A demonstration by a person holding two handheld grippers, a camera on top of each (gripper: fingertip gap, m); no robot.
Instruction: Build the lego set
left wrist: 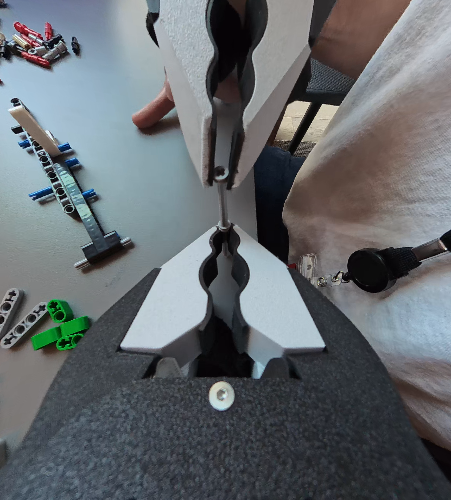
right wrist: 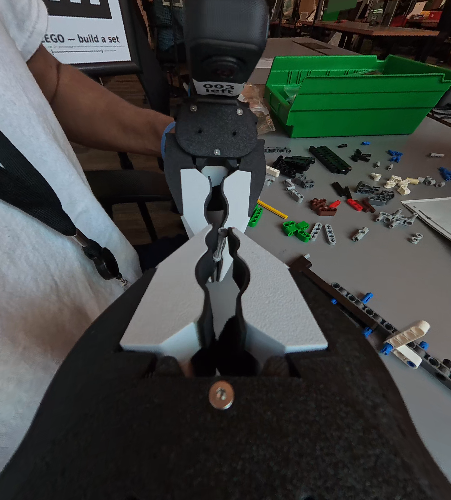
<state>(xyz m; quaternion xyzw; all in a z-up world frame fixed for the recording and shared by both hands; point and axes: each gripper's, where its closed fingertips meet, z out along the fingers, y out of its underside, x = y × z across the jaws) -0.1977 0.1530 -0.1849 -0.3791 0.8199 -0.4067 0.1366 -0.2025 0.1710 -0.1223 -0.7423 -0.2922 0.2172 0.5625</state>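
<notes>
A thin grey axle (left wrist: 223, 201) is held in the air between both grippers, off the table's near edge in front of a person's white shirt. My left gripper (left wrist: 223, 230) is shut on its near end, beside a small grey collar. My right gripper (left wrist: 220, 180) comes from above in the left wrist view and is shut on the far end, which has a round grey head. In the right wrist view my right gripper (right wrist: 222, 235) pinches the axle (right wrist: 218, 250) tip to tip with the left gripper (right wrist: 219, 223). The long grey beam assembly (left wrist: 64, 184) with blue pins and a white piece lies on the table (left wrist: 127, 89).
Green connectors (left wrist: 62, 327) and thin grey beams (left wrist: 10, 316) lie near the left gripper. A pile of red, black and grey pins (left wrist: 24, 43) is farther off. A green bin (right wrist: 354, 94), scattered loose parts (right wrist: 354, 186) and a booklet (right wrist: 448, 216) are on the table. A badge reel (left wrist: 370, 270) hangs on the shirt. Spacing between my two grippers at the tips: around 6 cm.
</notes>
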